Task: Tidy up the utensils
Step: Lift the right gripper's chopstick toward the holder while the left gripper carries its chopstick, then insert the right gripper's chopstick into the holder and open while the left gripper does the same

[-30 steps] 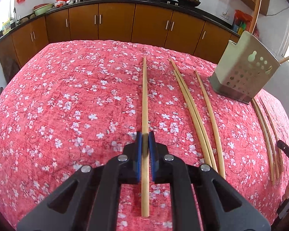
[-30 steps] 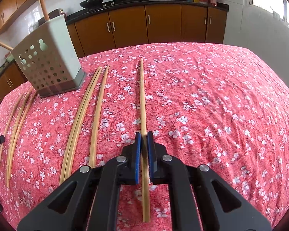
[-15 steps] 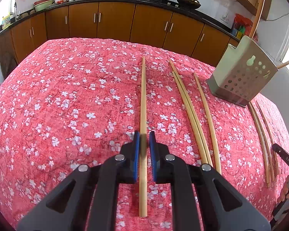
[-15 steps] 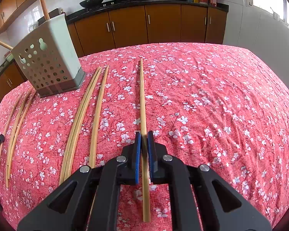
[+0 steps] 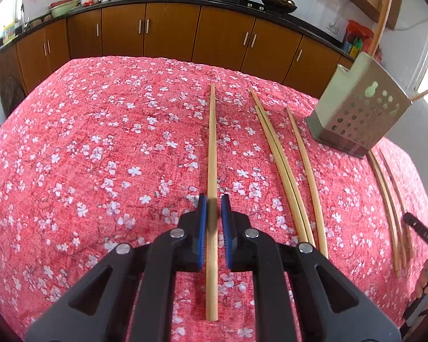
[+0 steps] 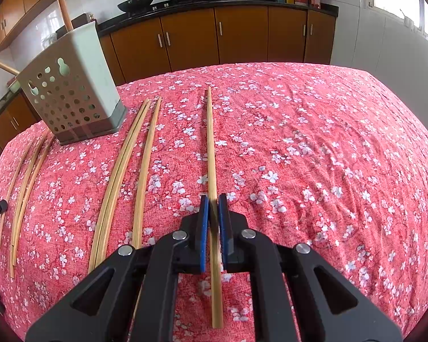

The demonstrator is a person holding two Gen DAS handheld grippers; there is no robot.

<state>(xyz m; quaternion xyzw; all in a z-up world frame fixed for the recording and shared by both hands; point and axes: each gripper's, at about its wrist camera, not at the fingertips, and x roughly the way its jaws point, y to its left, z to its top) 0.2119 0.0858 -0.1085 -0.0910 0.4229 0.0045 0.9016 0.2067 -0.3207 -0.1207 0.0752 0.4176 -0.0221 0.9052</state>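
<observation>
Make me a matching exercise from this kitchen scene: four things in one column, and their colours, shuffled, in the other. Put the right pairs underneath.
Things:
1. utensil holder
2. tablecloth
3. cabinet doors
4. wok

Colours:
A. brown wood
B. black
C. pale grey-green, pierced with holes
D. red with white blossoms

Pairs: 1-C, 2-D, 3-A, 4-B
</observation>
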